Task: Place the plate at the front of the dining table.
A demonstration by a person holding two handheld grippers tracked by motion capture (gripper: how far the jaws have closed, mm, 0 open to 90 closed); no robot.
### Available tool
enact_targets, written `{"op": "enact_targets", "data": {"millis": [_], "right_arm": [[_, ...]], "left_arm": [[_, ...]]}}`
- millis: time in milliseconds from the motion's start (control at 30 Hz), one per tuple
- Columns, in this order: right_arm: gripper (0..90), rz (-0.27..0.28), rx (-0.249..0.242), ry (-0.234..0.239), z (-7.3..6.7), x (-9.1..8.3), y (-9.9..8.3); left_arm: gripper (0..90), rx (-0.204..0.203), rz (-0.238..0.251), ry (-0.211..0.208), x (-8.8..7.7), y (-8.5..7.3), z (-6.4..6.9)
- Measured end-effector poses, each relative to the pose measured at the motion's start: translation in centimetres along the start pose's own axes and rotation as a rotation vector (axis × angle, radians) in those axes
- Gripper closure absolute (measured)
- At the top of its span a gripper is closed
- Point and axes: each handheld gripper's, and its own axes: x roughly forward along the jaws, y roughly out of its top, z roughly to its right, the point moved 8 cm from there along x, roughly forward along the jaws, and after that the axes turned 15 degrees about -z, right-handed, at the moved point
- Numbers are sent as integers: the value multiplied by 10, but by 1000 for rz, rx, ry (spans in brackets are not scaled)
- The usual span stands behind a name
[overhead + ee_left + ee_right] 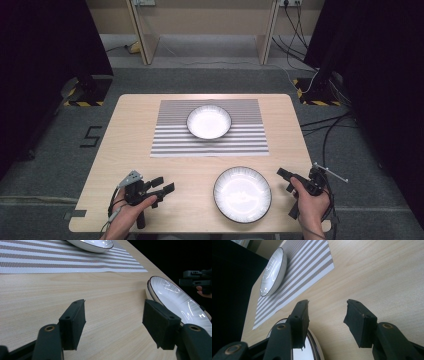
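Tabletop point(150, 145): light wood, striped mat point(210, 142) on the far half. Bowl point(209, 121) sits on the mat, toward its far edge, upright. Plate point(242, 194) lies flat on bare wood at the near edge, right of centre, well apart from the bowl and off the mat.

Left tool point(163, 186): near-left corner of the tabletop, held in the left hand point(131, 212), jaws wide apart, nothing between them. Pointing right, toward the plate; clear gap of bare wood between jaw tips and plate rim. In the left gripper view the plate point(178, 300) shows just beyond the right-hand jaw; whether jaw and rim touch there cannot be told, the high view shows them apart.

Right tool point(286, 180): near-right edge, held in the right hand point(311, 205), jaws parted wide, empty. Tips just beside the plate's right rim, pointing left and away. In the right gripper view the plate rim point(313, 345) passes under the left-hand jaw; contact cannot be told. Bowl point(273, 271) and mat point(307, 270) show beyond
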Motion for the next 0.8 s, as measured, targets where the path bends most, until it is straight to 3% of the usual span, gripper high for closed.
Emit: {"op": "enact_targets", "data": {"millis": [500,800], "right_arm": [[524,3,6,-16,10,-7,-9],[520,-2,20,-29,23,-10,-18]], "left_arm": [[343,-2,1,2,0,0,0],[343,-2,-2,0,1,-1,1]]}}
